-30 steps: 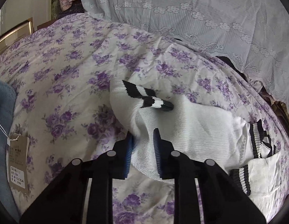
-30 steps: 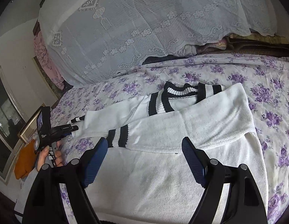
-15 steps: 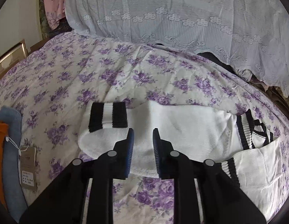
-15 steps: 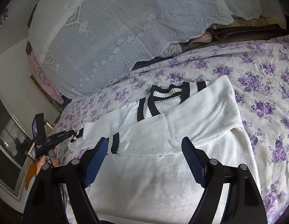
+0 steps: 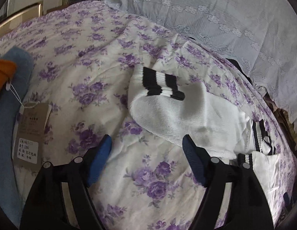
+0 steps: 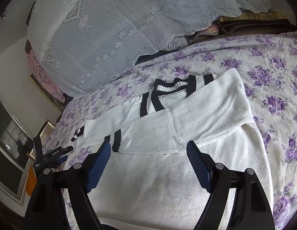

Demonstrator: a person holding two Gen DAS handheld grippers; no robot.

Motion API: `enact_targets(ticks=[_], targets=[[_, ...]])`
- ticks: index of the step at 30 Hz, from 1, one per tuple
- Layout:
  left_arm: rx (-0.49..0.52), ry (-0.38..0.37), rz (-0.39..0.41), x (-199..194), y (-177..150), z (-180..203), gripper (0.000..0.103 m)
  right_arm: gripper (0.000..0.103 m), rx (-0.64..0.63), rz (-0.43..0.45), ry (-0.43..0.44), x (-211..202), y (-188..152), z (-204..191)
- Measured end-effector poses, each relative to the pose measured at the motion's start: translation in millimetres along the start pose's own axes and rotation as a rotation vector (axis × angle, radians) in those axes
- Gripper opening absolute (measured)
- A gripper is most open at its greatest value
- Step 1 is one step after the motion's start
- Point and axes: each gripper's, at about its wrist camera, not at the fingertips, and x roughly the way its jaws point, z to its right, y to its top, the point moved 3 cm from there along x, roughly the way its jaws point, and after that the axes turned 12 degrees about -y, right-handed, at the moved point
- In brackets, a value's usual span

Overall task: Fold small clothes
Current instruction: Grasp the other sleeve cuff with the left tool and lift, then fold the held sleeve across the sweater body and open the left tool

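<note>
A white knit sweater (image 6: 186, 172) with black-striped collar (image 6: 167, 88) and cuffs lies on the purple-flowered bedspread (image 6: 273, 67). One sleeve is folded across its chest, cuff (image 6: 115, 140) near my right gripper. The other sleeve (image 5: 183, 113) lies folded over itself, its striped cuff (image 5: 160, 84) on top. My left gripper (image 5: 146, 145) is open and empty, just in front of that sleeve. My right gripper (image 6: 148, 153) is open and empty above the sweater's body. The left gripper also shows in the right wrist view (image 6: 52, 157).
A blue garment (image 5: 8, 115) with an orange one (image 5: 2, 74) and a paper tag (image 5: 31, 132) lies at the left. A white lace cover (image 6: 129, 19) drapes over a pile at the back. A framed window (image 6: 10, 143) is far left.
My left gripper was shut on the sleeve, carried it over, and has now opened and let it go. The sleeve lies folded on itself. My right gripper stayed open over the sweater.
</note>
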Motion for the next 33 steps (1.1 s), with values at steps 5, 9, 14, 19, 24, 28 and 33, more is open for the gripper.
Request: enact_targets(ticks=[5, 9, 14, 19, 24, 28, 33], targets=[[-0.047, -0.033, 0.01, 21, 19, -12, 0.047, 0.082, -0.008, -0.014, 0.001, 4, -3, -3], [-0.027, -0.066, 0.013, 27, 25, -3, 0.032, 0.082, -0.01, -0.02, -0.001, 7, -5, -3], [0.059, 0.005, 0.042, 10, 24, 17, 0.006, 0.082, -0.003, -0.014, 0.003, 5, -3, -1], [0.092, -0.05, 0.091, -15, 28, 40, 0.005, 0.082, 0.009, -0.01, 0.021, 2, -1, 0], [0.195, -0.032, 0.149, -37, 36, 77, 0.005, 0.082, 0.028, -0.009, 0.037, -1, 1, 3], [0.248, -0.095, 0.127, -42, 31, 104, 0.005, 0.082, 0.034, -0.002, 0.05, -5, 4, 4], [0.317, -0.202, 0.108, -49, 19, 151, 0.005, 0.081, 0.075, -0.022, 0.08, -4, 5, 9]])
